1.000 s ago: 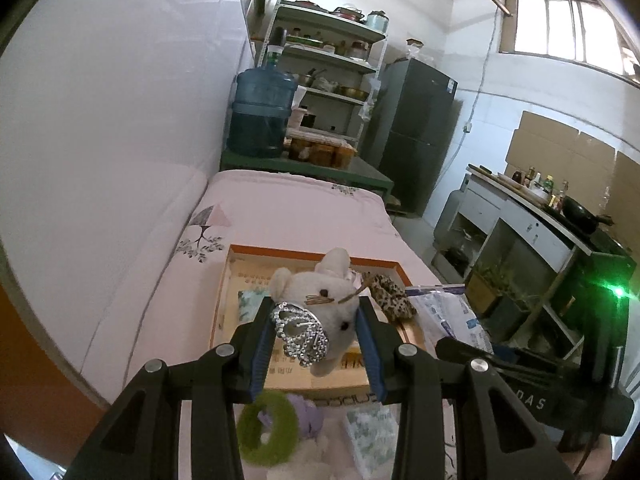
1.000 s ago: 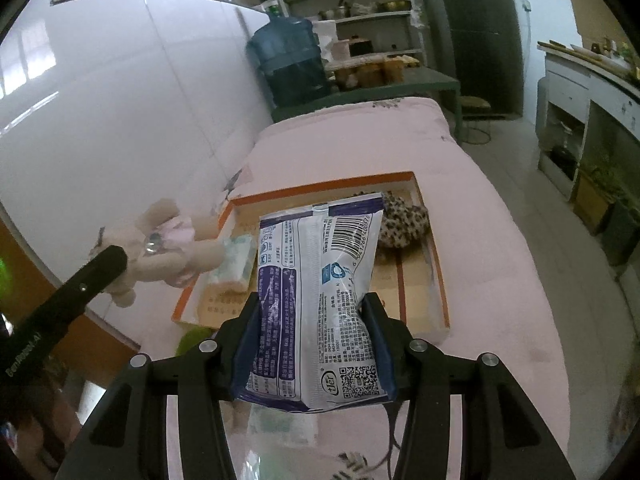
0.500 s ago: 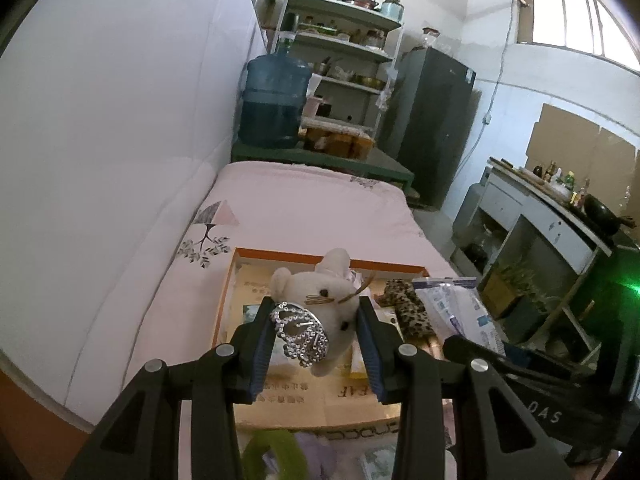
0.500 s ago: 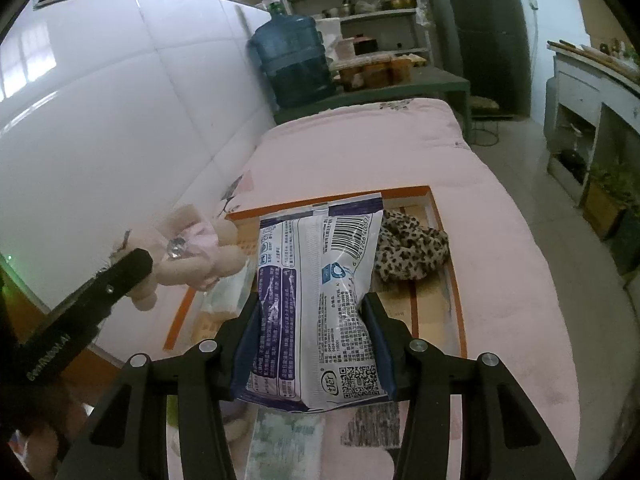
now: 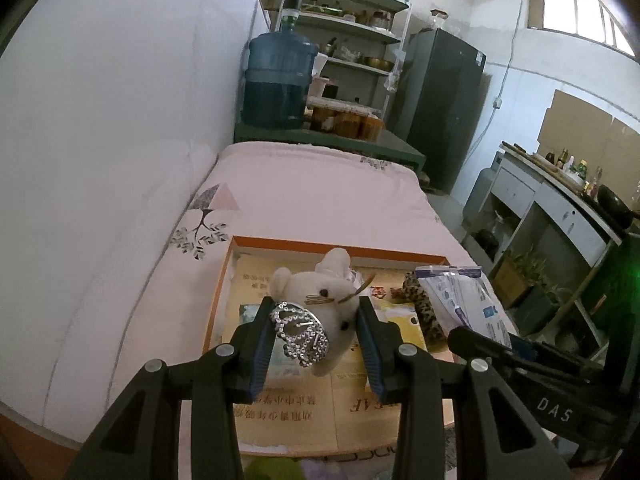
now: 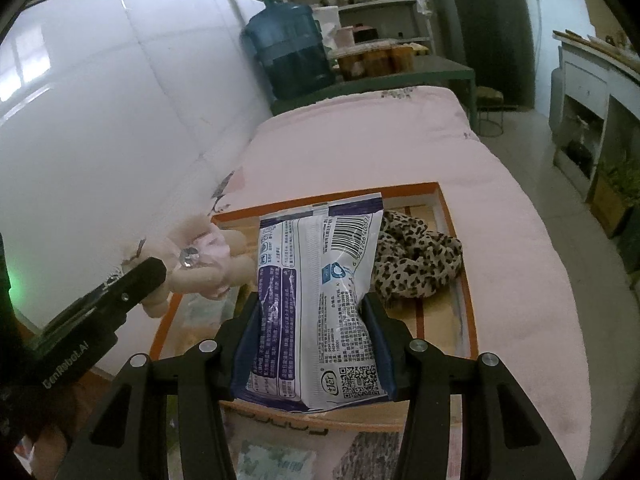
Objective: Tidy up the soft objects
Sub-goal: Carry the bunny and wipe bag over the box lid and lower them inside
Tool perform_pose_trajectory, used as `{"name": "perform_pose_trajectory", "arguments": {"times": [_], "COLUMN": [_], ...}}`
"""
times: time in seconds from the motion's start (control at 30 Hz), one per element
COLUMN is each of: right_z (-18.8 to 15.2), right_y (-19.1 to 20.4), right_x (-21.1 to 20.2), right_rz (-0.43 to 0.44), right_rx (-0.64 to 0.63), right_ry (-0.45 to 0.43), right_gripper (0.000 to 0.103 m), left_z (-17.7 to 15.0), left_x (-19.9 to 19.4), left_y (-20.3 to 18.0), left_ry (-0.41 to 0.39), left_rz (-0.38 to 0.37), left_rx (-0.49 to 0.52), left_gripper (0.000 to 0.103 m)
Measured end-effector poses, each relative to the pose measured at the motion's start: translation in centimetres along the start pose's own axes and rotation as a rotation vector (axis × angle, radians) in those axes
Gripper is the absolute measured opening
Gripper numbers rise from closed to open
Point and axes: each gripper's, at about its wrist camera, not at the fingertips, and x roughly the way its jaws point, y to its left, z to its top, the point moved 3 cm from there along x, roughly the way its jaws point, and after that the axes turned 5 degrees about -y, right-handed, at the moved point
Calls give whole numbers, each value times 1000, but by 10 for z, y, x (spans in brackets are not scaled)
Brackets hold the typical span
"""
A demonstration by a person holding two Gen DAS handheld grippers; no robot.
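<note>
Left gripper (image 5: 316,340) clamps plush mouse (image 5: 320,300) by its head; right gripper (image 6: 316,340) pinches wipes packet (image 6: 316,300) upright. Both loads hang above orange-rimmed box (image 6: 448,216) ahead, apparently for dropping beside leopard cloth (image 6: 416,264).

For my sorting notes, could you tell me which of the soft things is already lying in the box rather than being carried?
The leopard-print cloth, lying bunched in the orange-rimmed box. The plush toy is clamped in the left gripper, the plastic pack in the right gripper.
</note>
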Motion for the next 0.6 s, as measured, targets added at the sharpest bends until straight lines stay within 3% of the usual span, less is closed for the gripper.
{"name": "perform_pose_trajectory", "arguments": {"times": [0.6], "right_z": [-2], "right_y": [-13], "right_x": [33], "right_rz": [2], "right_rx": [10], "right_ry": [43], "right_gripper": [51], "left_z": [-9], "left_x": [35], "left_y": [1], "left_ry": [65], "left_rz": [6], "left_rx": [1], "left_gripper": [40]}}
